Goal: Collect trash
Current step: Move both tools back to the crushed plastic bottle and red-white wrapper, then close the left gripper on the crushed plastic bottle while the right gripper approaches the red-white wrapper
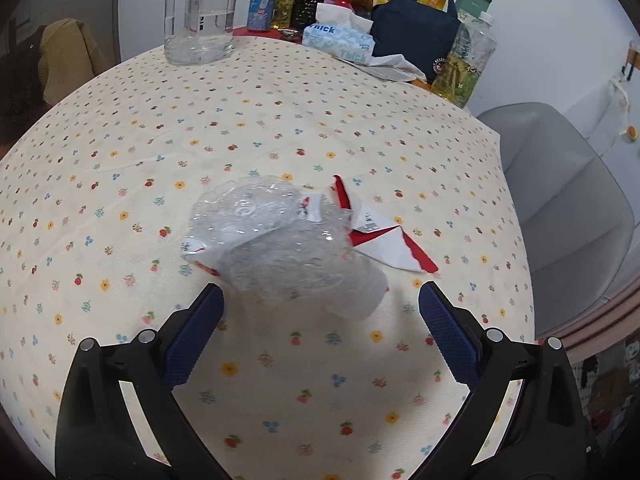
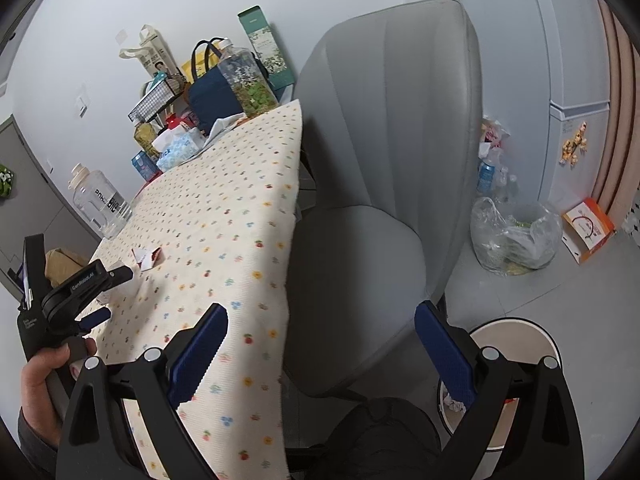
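Note:
A crumpled clear plastic wrapper (image 1: 288,248) lies on the flowered tablecloth (image 1: 160,128), on top of a torn red and white paper wrapper (image 1: 384,240). My left gripper (image 1: 320,300) is open, its blue pads on either side of the near end of the clear wrapper, just short of it. In the right wrist view the red and white wrapper (image 2: 147,257) lies beyond the left gripper (image 2: 108,296). My right gripper (image 2: 320,328) is open and empty, over the table's right edge and the grey chair (image 2: 380,160). A round waste bin (image 2: 516,344) with crumpled paper stands on the floor under its right finger.
At the table's far end stand a clear water jug (image 1: 202,12), a tissue box (image 1: 340,40), a navy bag (image 1: 416,28), bottles and a can. On the floor are a clear trash bag (image 2: 516,236) and an orange box (image 2: 588,228).

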Tool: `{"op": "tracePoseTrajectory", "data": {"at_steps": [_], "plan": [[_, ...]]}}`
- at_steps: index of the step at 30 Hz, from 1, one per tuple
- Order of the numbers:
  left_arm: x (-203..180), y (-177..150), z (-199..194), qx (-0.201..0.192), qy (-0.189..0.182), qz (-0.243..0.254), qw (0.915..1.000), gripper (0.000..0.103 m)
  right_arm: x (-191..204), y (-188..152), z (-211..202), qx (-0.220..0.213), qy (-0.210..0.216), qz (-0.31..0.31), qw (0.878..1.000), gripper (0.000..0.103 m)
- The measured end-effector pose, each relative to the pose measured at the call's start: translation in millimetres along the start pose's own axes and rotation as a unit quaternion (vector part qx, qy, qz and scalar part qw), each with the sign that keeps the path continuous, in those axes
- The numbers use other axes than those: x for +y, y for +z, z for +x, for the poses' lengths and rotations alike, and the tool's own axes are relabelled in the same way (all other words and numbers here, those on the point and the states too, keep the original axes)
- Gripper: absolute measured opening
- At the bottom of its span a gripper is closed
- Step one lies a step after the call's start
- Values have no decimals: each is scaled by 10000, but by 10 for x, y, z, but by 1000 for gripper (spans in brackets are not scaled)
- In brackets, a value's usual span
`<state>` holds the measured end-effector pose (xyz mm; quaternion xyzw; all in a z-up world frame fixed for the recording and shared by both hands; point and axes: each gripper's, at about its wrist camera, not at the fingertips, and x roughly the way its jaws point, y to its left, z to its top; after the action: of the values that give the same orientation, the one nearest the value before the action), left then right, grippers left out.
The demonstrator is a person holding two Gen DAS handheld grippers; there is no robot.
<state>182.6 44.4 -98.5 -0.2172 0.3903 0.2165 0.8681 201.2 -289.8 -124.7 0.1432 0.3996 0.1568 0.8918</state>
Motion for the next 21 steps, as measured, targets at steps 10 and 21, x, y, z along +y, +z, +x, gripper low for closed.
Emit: {"op": "tracePoseTrajectory", "data": {"at_steps": [10, 21], "plan": [[29, 82, 97, -89, 543, -419, 9976, 97, -82, 15, -1, -45, 26, 115, 9999, 92], [388, 71, -63, -137, 331, -289, 9989, 84, 310, 92, 106, -47, 207, -238, 9995, 92]]}}
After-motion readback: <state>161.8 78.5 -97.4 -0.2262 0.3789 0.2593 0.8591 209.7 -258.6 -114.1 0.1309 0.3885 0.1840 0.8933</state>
